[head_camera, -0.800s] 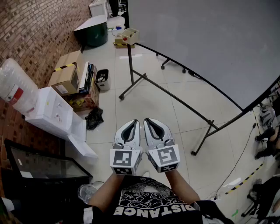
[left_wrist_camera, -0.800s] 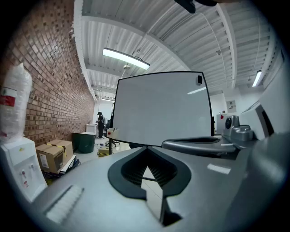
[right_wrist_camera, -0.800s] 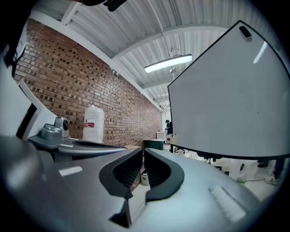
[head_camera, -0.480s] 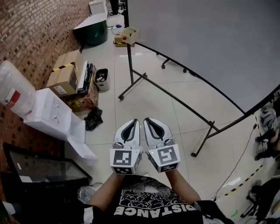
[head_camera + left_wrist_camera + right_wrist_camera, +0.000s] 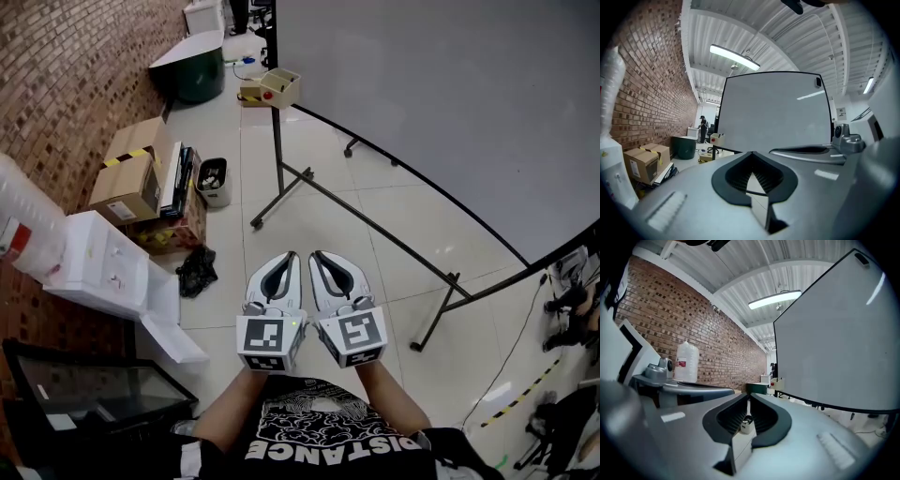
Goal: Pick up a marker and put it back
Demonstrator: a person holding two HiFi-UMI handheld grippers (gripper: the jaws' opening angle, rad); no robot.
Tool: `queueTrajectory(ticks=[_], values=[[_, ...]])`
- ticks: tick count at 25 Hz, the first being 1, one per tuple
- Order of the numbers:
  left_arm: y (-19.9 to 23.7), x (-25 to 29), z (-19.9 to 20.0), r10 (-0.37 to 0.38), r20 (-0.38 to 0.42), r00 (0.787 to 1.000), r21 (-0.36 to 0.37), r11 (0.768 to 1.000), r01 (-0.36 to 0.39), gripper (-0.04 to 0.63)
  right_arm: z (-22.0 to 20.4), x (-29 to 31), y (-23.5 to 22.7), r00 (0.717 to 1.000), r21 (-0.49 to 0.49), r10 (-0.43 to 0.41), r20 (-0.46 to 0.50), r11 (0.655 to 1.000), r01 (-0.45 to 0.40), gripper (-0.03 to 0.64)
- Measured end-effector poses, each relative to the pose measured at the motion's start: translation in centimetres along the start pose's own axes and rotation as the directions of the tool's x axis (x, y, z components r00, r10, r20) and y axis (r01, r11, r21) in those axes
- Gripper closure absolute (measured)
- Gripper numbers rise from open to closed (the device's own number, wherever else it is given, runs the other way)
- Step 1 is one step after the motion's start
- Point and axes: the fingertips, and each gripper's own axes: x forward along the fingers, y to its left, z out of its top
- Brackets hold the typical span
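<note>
Listing by view.

Head view: left gripper (image 5: 287, 259) and right gripper (image 5: 319, 259) are held side by side before the person's torso, above the tiled floor (image 5: 319, 206). Both pairs of fingers are pressed together and carry nothing. Whiteboard (image 5: 441, 103) on a wheeled stand is ahead to the right, with a small beige box (image 5: 279, 87) at its far corner. Cardboard cartons (image 5: 127, 178) and a small bin (image 5: 214, 178) are by the brick wall. No marker can be made out; it probably sits in that box or on the board's ledge.

Change: against the earlier pictures the room has slid in the frame while the grippers keep their pose. This suggests a turn or step, so the pick-up looks not yet begun.

Left gripper view: left gripper (image 5: 752, 153) has its tips meeting, with only floor seen through the gap. The beige box (image 5: 717, 139) is well off.

Right gripper view: right gripper (image 5: 748, 395) is likewise closed and empty. The bin (image 5: 745, 423) shows through the opening, far behind.
</note>
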Motion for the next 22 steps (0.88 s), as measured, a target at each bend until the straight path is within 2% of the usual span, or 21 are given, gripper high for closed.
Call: queueTrajectory(ticks=[10, 22], values=[[7.7, 6.2, 1.6, -0.029, -0.009, 1.0, -0.019, 0.999, 0.029, 0.589, 1.2, 9.8, -1.1, 0.999, -0.018, -0.029, -0.025, 0.999, 0.029, 0.62], [14.0, 11.7, 3.0, -0.076, -0.004, 0.997, -0.034, 0.997, 0.075, 0.589, 2.1, 17.8, -2.1, 0.997, -0.032, -0.072, -0.035, 0.997, 0.071, 0.62]])
